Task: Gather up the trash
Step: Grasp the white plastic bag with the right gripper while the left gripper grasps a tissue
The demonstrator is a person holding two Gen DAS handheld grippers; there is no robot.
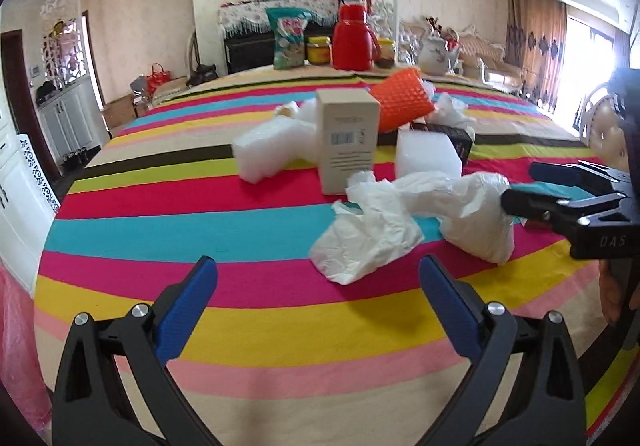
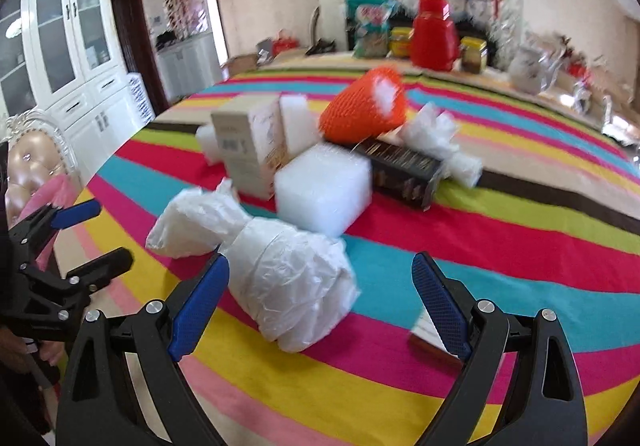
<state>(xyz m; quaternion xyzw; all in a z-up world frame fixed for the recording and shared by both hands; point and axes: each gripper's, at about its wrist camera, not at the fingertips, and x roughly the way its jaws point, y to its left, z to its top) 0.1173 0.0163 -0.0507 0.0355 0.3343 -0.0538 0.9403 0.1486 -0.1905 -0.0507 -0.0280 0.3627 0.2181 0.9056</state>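
Right wrist view shows the right claw [image 2: 320, 302] spread wide and empty, with a crumpled white bag [image 2: 280, 278] lying on the striped worktop [image 2: 520, 238] between its fingers, untouched as far as I can tell. A small red-edged packet [image 2: 428, 338] lies by the right finger. At the frame's left edge the left claw [image 1: 318, 310] is also wide open and holds nothing; in its own view only bare cloth sits between its fingers, with a loose white sheet [image 1: 360, 242] just beyond.

Farther back lie the rest: a foam block [image 2: 324, 190], a tan box [image 2: 244, 150] standing upright, a dark box [image 2: 404, 174] lying flat, an orange cup [image 2: 364, 110] tipped on its side, and another plastic wad [image 2: 440, 142]. A red jug [image 2: 434, 34] and jars stand at the far edge.

Collection looks barely begun: every piece still lies on the cloth, no bin shows in either view, and the white bag seems the likely first pick.
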